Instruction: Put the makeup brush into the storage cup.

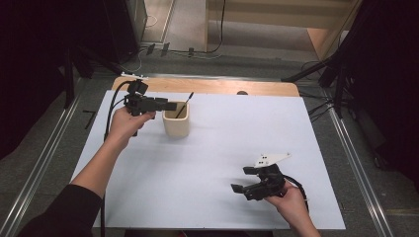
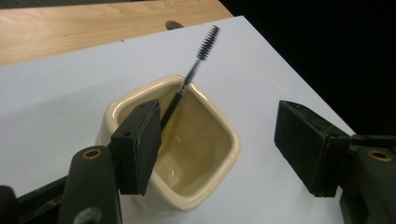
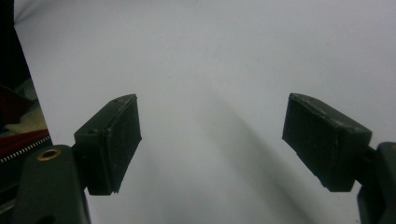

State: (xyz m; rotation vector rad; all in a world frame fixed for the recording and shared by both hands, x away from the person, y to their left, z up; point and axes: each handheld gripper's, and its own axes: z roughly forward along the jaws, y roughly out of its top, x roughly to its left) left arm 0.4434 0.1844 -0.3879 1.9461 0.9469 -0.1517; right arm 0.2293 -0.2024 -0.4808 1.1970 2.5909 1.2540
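Left gripper point(image 2: 219, 149): jaws apart, nothing clamped, held over the near rim of the cup.
Cream cup point(image 2: 205, 158): square-mouthed, upright on the white sheet point(image 2: 56, 102), directly beneath and just beyond the left jaws.
Small black brush point(image 2: 194, 70): stands in the cup's far corner, leaning on the rim, bristle tip uppermost, beyond the left pad point(image 2: 137, 147), apart from it.
Wooden table edge point(image 2: 93, 28): past the sheet.
Right gripper point(image 3: 210, 144): jaws wide apart, nothing between, over bare sheet, well apart from the cup.

lab: black-curtained rig point(image 1: 44, 74), aluminium rails point(image 1: 356, 158)
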